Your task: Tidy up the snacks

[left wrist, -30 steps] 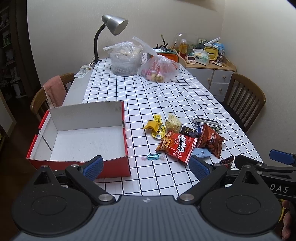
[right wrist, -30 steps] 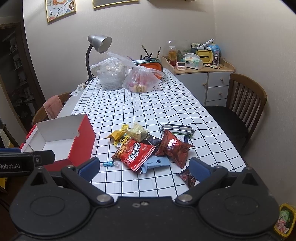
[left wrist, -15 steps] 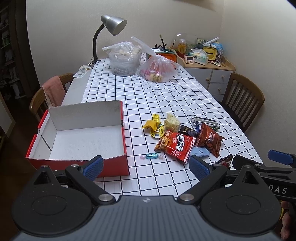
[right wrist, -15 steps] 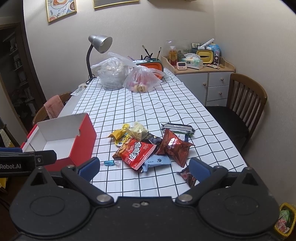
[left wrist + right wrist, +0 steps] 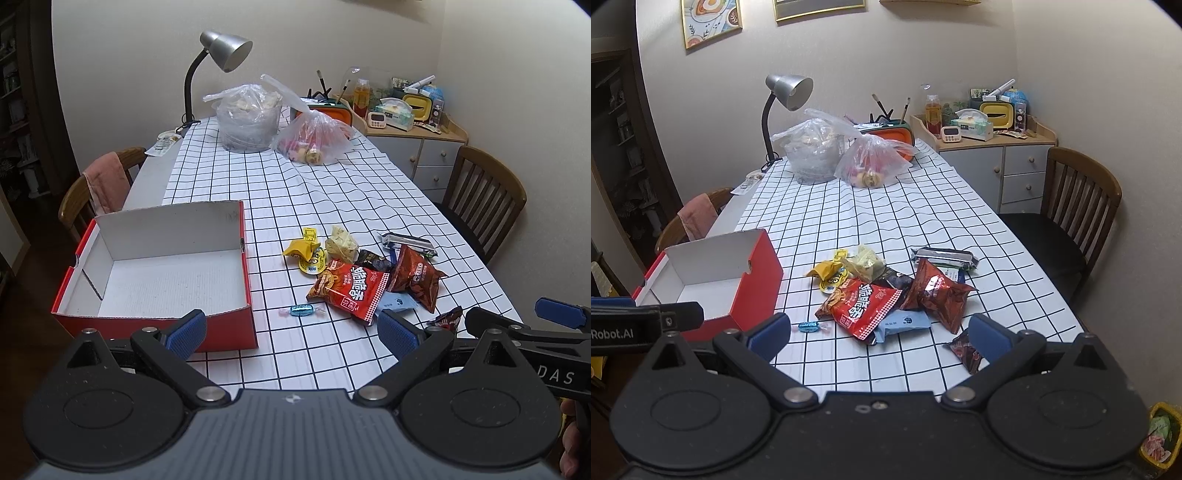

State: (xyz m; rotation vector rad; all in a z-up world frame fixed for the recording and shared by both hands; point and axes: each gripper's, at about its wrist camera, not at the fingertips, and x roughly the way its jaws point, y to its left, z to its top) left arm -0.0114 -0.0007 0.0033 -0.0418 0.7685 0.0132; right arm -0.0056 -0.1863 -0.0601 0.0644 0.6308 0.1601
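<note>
We hold both tools spread, empty; the snack pile [image 5: 886, 295] lies centre-frame ahead of our right tool [image 5: 879, 332], the red box [image 5: 713, 284] at left

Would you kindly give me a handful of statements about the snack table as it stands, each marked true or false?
1. The red box has nothing in it. True.
2. The left gripper is shut on a snack. False: its jaws are spread and hold nothing.
3. The blue candy lies between the box and the big red snack bag. True.
4. The right gripper holds the brown snack bag. False: it is open and the bag lies on the tablecloth.
5. The desk lamp stands at the far end. True.
</note>
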